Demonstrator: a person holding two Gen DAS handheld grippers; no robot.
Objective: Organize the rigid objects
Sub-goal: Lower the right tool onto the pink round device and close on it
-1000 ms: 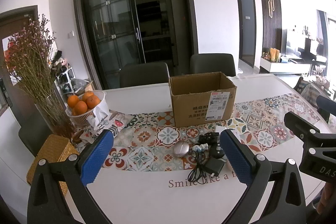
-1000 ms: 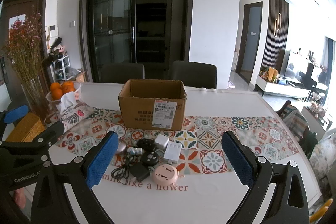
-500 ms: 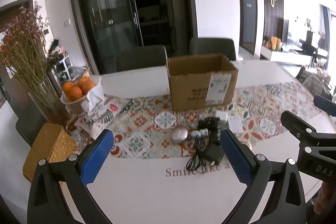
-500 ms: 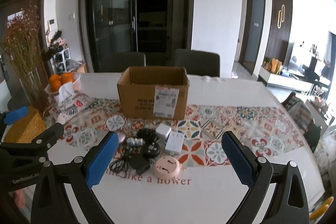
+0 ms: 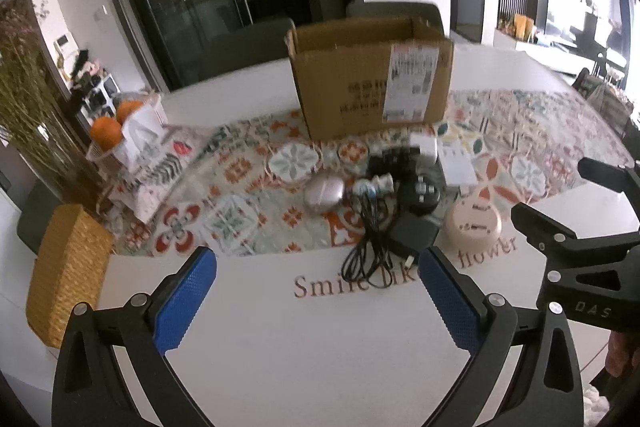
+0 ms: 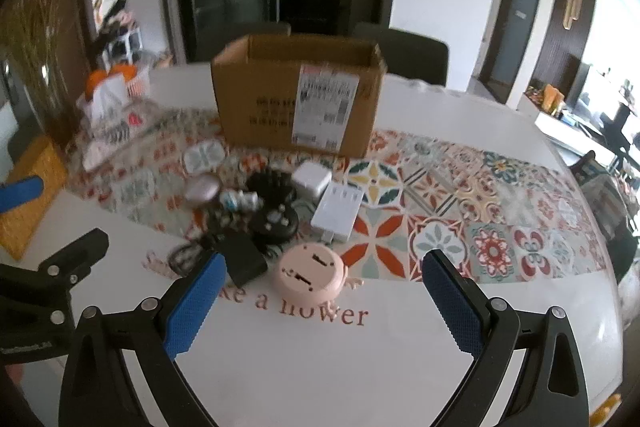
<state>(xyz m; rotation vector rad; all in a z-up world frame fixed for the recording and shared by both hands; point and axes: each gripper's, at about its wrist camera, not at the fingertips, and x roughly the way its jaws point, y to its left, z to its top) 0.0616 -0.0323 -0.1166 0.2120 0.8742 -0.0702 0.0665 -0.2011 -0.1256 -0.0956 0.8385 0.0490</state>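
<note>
An open cardboard box [image 5: 370, 83] [image 6: 298, 101] stands on the patterned runner. In front of it lies a pile of small items: a round pink device [image 6: 309, 273] [image 5: 474, 223], a white strip [image 6: 337, 213], a white cube charger [image 6: 312, 177], black round adapters [image 6: 276, 219], a black charger with cable [image 5: 412, 237] and a silver oval case [image 5: 324, 189]. My left gripper [image 5: 316, 297] is open and empty, above the white tabletop short of the pile. My right gripper [image 6: 320, 301] is open and empty, with the pink device just ahead between its fingers.
A white basket of oranges [image 5: 116, 125], a vase of dried flowers [image 5: 36, 115] and a woven yellow box [image 5: 66, 275] stand at the left. Dark chairs [image 6: 404, 51] stand behind the table. The table edge curves off at the right [image 6: 600, 267].
Both grippers have moved forward and down toward the pile; the box and items look larger and closer. Both stay open.
</note>
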